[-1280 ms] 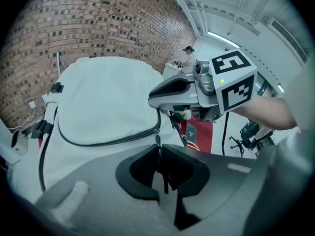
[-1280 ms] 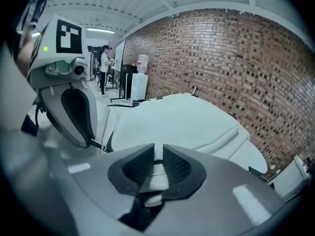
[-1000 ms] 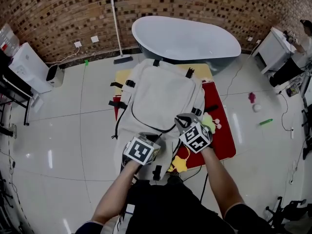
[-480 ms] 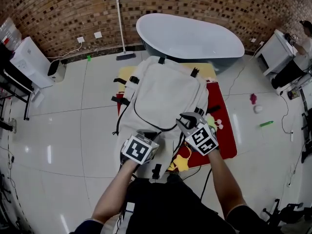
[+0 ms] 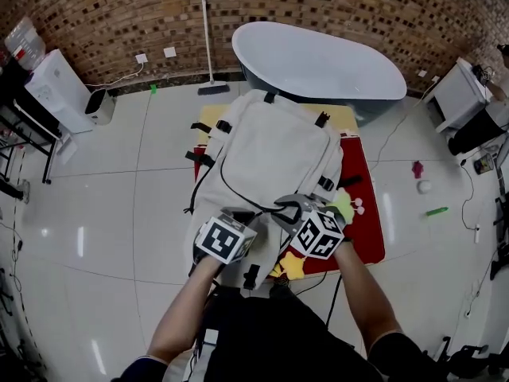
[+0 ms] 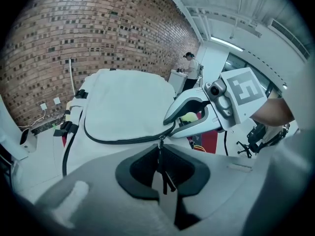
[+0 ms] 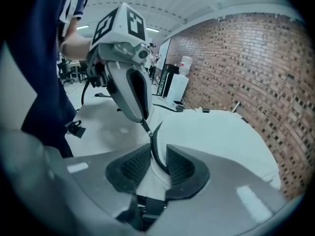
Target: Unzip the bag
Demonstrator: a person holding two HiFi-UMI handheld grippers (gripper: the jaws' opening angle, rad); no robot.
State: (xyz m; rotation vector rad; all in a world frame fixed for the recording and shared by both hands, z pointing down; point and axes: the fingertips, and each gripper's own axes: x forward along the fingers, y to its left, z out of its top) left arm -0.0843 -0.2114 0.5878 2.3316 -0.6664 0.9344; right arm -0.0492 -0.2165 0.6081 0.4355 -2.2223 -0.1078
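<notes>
Head view: a white bag point(image 5: 270, 150) lies flat on a red mat point(image 5: 367, 213) on the tiled floor, with a bathtub point(image 5: 318, 54) beyond its far end. The dark zip point(image 5: 238, 201) curving round the front panel looks shut along nearly its whole run, so the unzipping appears barely begun and almost all of the pull is left to do. Both tools meet at the bag's near edge, the left gripper point(image 5: 238, 216) just left of the right gripper point(image 5: 288, 207).

Left gripper view: the left gripper point(image 6: 161, 166) is clenched on the zip pull point(image 6: 160, 154), a black tab hanging between its pads. The closed zip point(image 6: 123, 140) curves away to the left and far side; the right gripper point(image 6: 194, 116) sits just beyond, its jaws apart.

Right gripper view: the right gripper point(image 7: 156, 163) has its jaws opening, with the zip point(image 7: 153, 154) and a fold of white fabric running between the pads, which do not press on it. Just past them, the left gripper point(image 7: 129, 90) pinches the zip pull point(image 7: 143, 126).
</notes>
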